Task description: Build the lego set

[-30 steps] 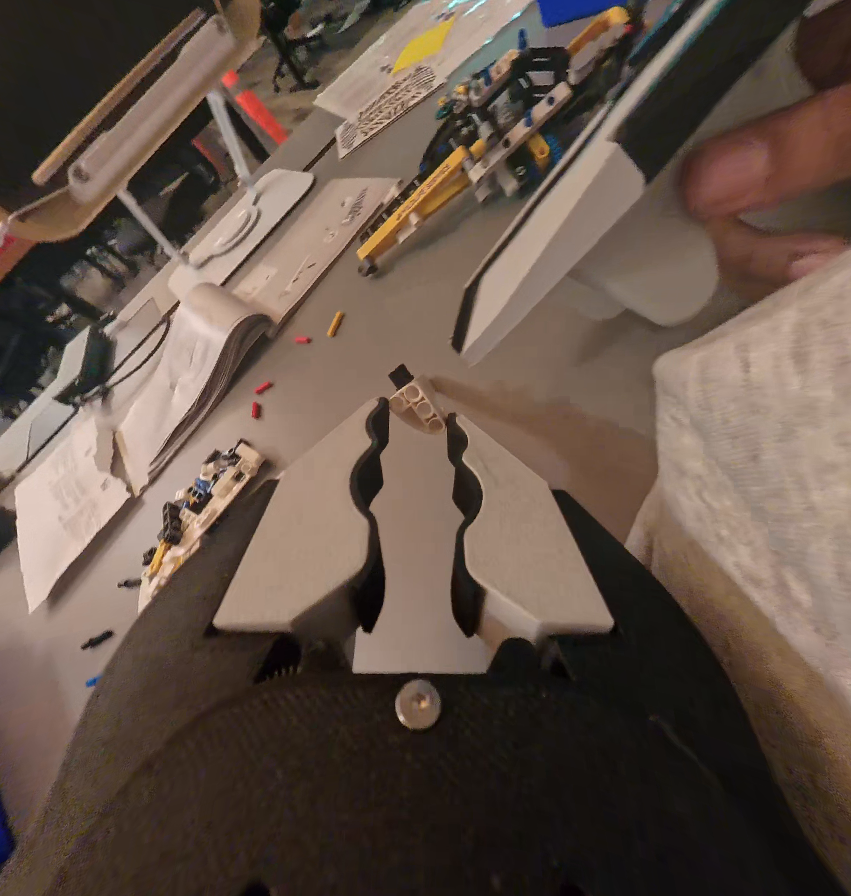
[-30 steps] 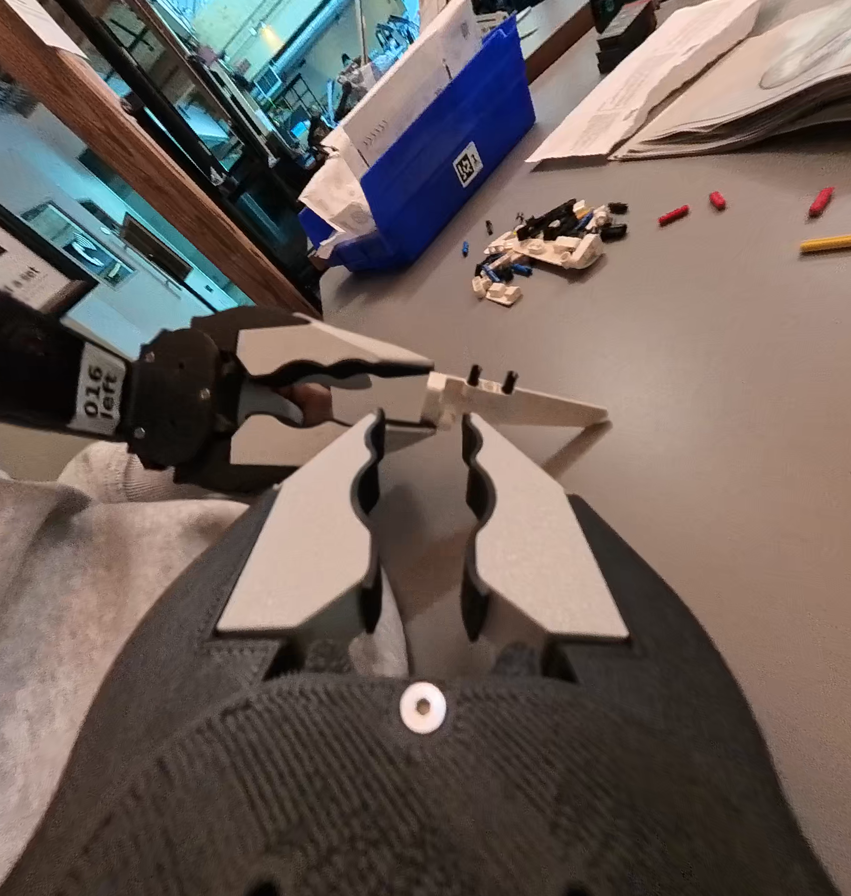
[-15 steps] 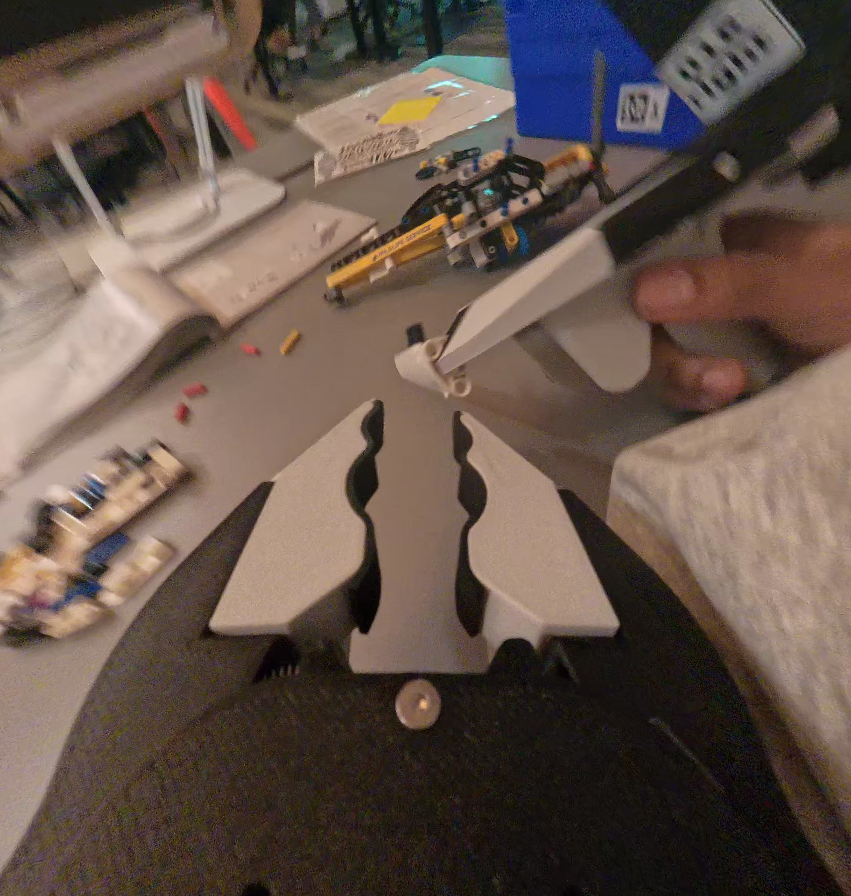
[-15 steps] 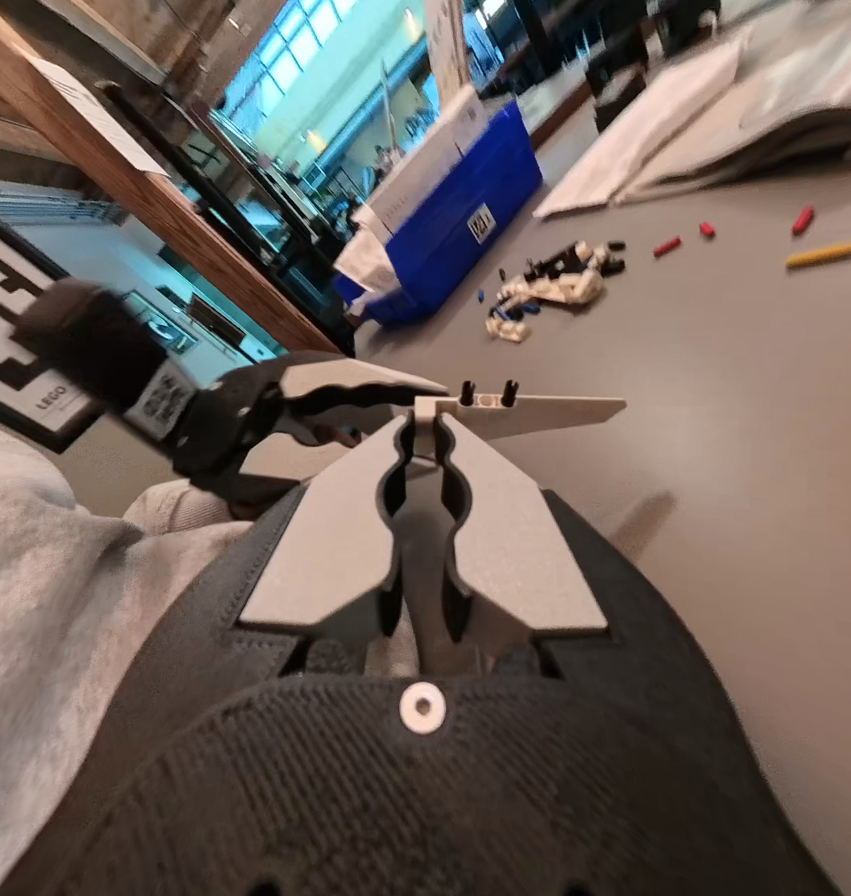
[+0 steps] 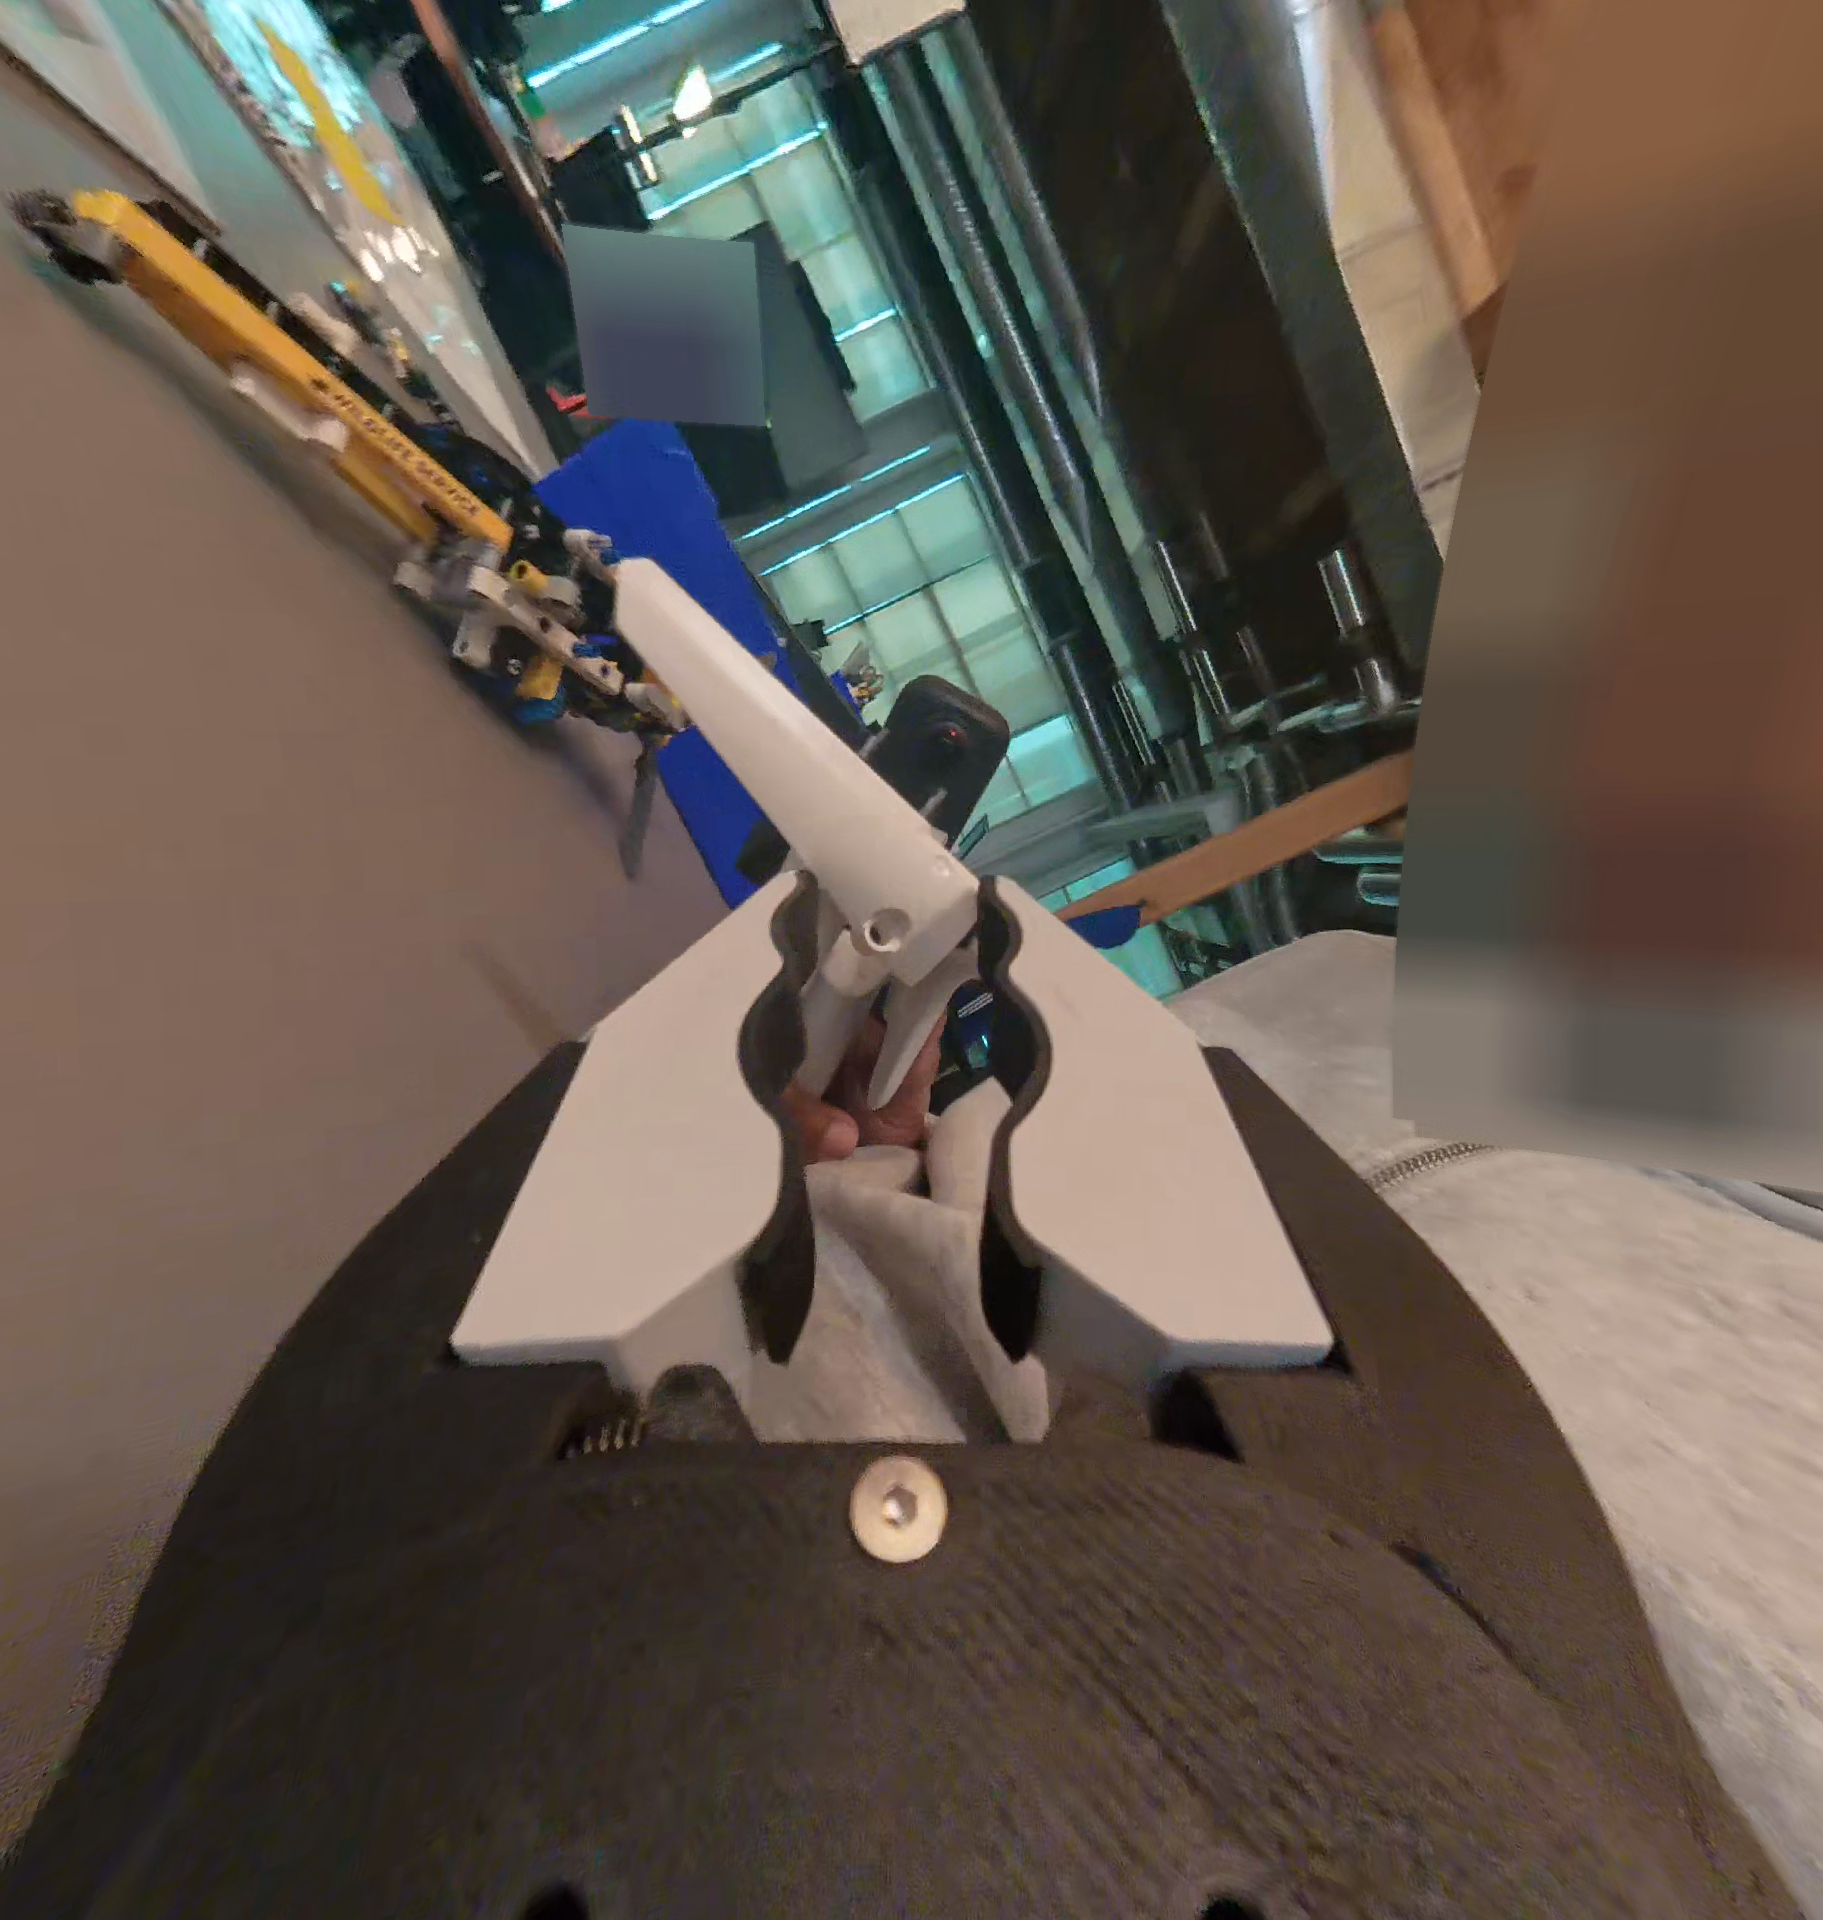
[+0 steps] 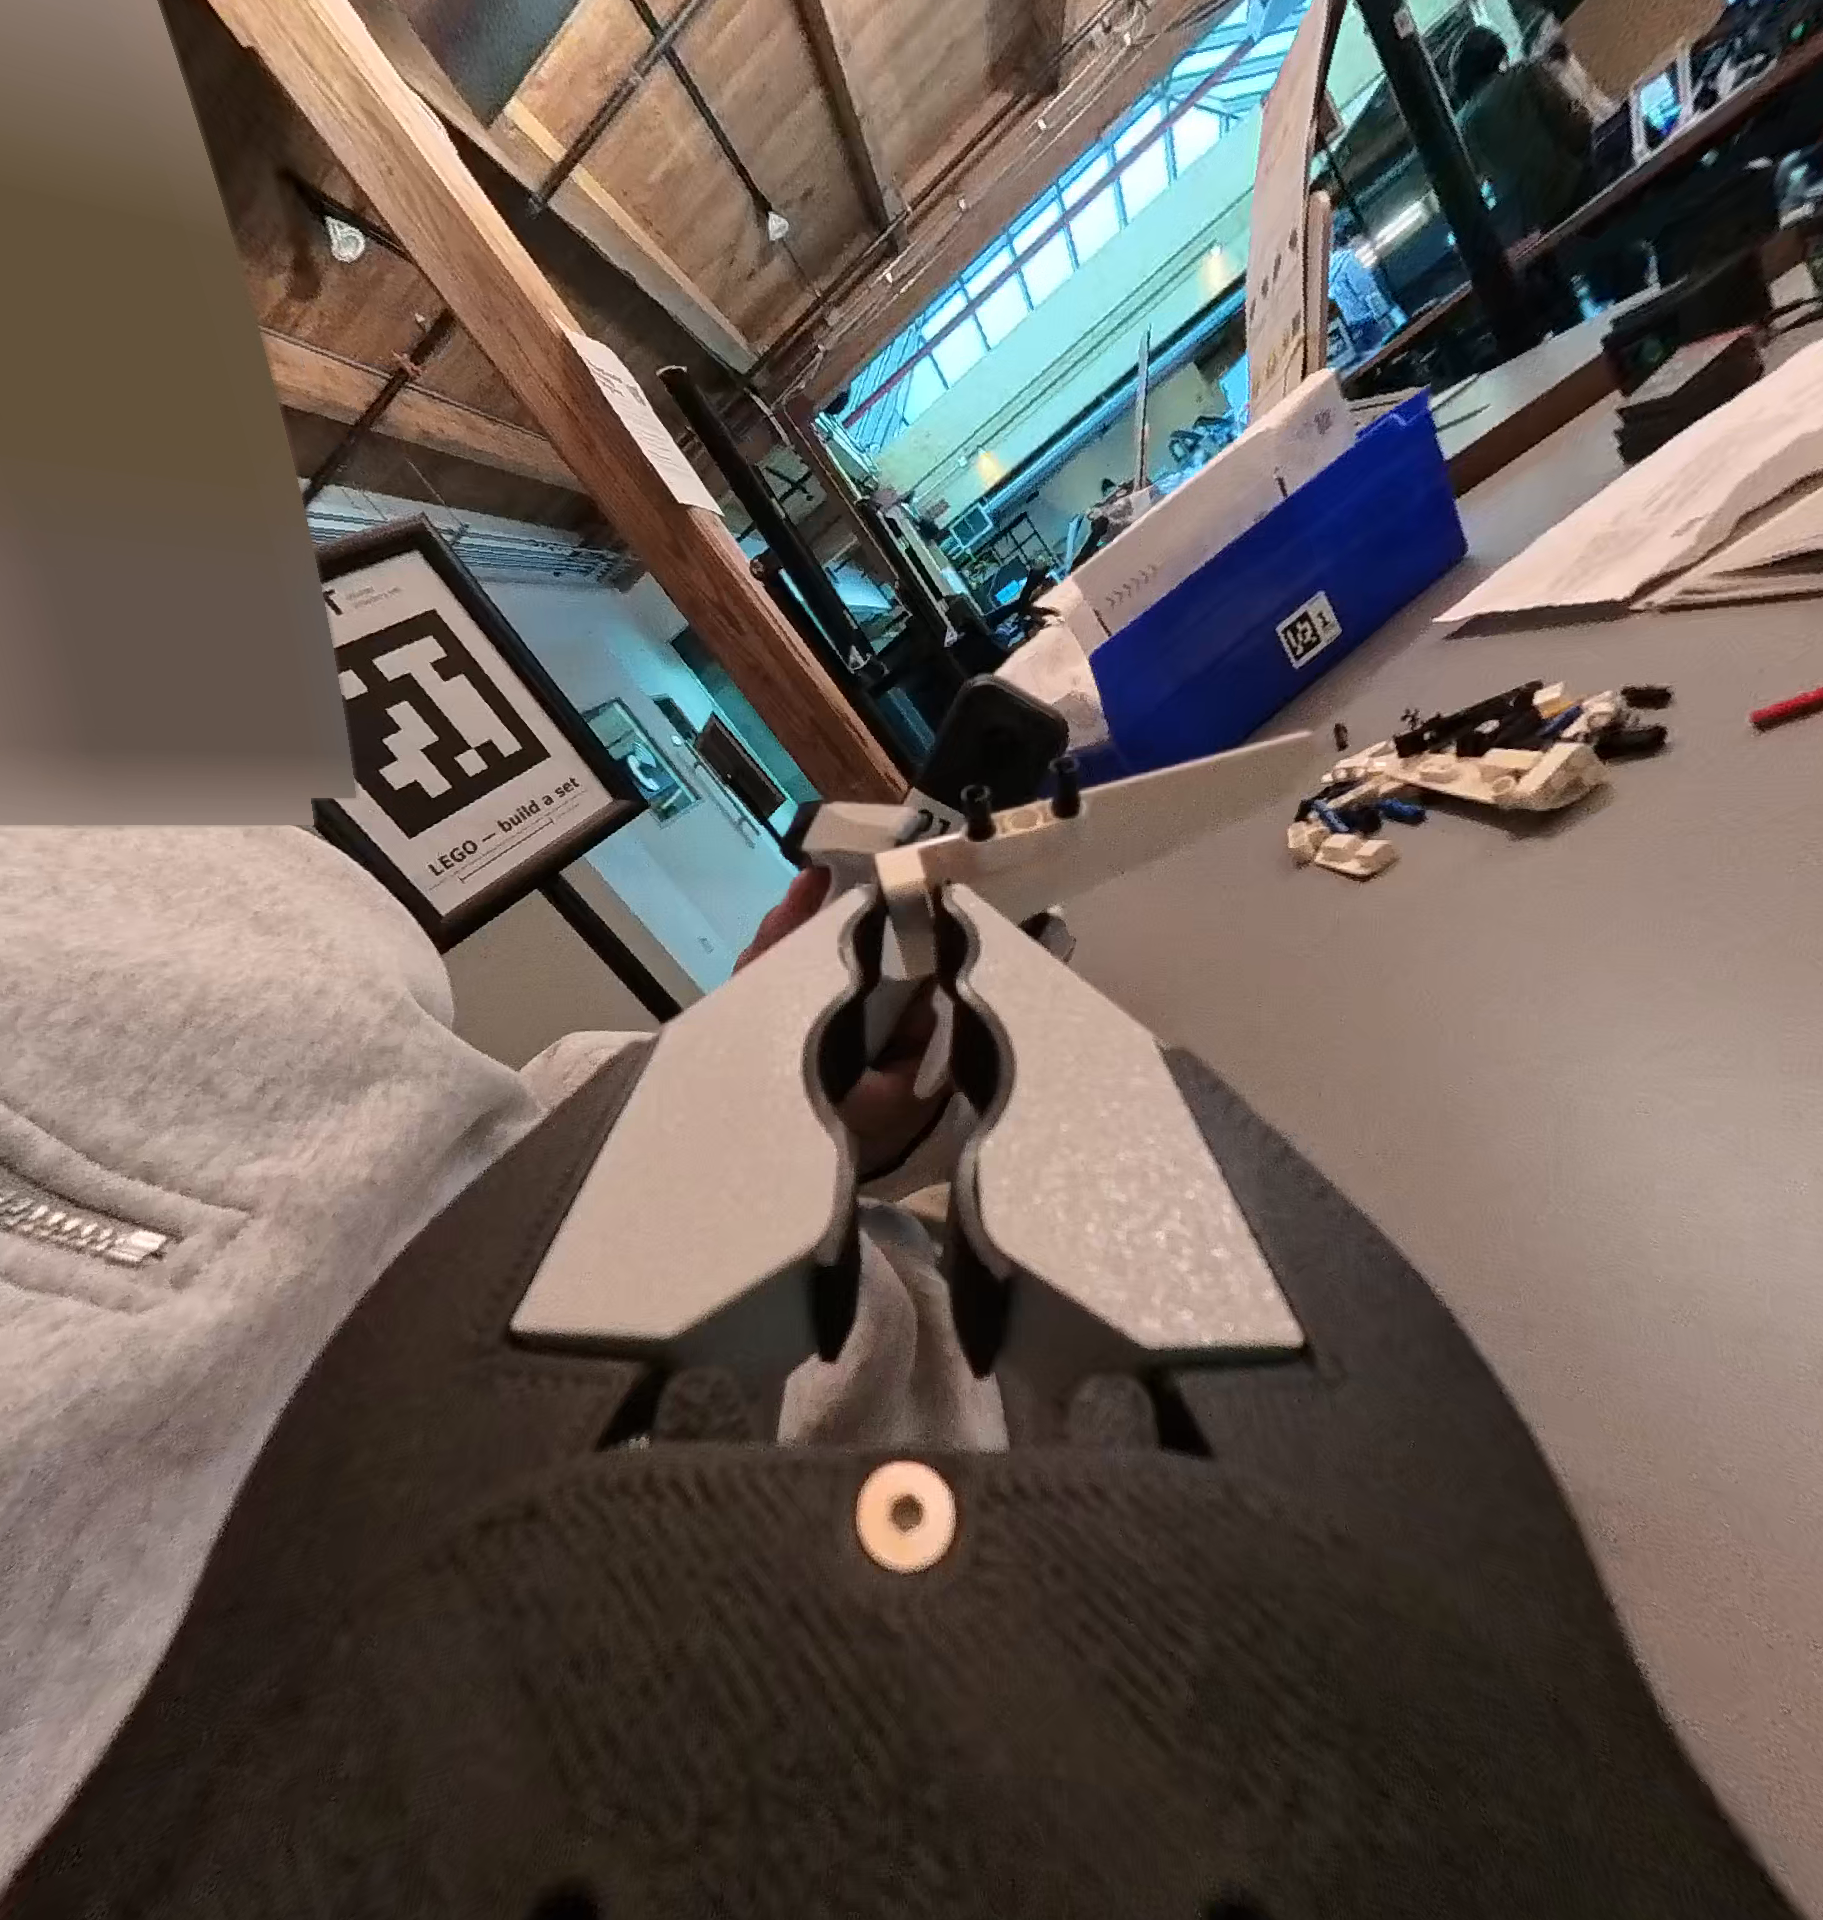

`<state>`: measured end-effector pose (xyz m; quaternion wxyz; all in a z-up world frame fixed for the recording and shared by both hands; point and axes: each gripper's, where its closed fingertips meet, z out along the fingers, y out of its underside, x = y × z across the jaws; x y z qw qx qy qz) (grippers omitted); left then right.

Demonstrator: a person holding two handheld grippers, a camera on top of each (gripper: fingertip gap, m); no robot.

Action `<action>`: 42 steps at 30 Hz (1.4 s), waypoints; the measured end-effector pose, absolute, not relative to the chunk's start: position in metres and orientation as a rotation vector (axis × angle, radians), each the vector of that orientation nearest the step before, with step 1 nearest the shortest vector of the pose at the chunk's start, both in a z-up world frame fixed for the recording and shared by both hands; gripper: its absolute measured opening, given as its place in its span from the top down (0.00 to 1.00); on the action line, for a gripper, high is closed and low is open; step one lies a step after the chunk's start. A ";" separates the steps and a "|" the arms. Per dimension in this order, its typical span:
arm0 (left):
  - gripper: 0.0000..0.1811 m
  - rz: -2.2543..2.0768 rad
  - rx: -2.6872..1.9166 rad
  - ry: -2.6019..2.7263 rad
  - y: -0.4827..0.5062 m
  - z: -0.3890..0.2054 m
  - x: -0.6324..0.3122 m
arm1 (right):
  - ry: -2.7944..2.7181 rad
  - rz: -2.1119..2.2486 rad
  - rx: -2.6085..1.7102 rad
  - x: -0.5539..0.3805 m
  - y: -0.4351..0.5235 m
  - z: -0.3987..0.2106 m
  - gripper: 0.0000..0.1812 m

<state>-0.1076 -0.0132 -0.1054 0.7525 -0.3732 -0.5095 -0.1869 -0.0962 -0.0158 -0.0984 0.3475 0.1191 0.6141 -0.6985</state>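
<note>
A long white blade piece (image 5: 761,748) with two black pins (image 6: 980,810) is held off the grey table (image 6: 1509,1039). My right gripper (image 6: 907,894) is shut on its thick end; the blade (image 6: 1146,810) points right toward the parts pile. My left gripper (image 5: 891,894) faces it from the other side, its jaws wide, with the same thick end between the tips. I cannot see whether they press it. The right gripper's fingers (image 5: 850,1008) and a hand show between them.
A yellow and black model (image 5: 387,457) lies on the table behind the blade. A blue bin (image 6: 1271,613), a pile of white and black parts (image 6: 1458,769), a red pin (image 6: 1790,707) and open booklets (image 6: 1717,520) lie to the right. A grey sleeve (image 6: 159,1039) is at left. Less than 4 cm separates the two grippers' tips.
The left gripper let go of the blade and the right gripper shut on it. Both grippers then tilted up, and the left gripper's open tips came back around the blade's thick end.
</note>
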 end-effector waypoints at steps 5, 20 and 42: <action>0.98 -0.441 -0.707 -1.123 -0.025 -0.106 -0.113 | 1.491 -1.730 0.346 -0.097 -0.015 -0.099 0.95; 1.00 -0.292 -0.728 -1.384 -0.070 -0.145 -0.120 | 1.722 -1.720 0.397 -0.110 -0.011 -0.117 1.00; 1.00 -0.030 -1.233 -1.601 -0.073 -0.206 -0.127 | 2.571 -2.070 0.620 -0.176 0.001 -0.141 0.92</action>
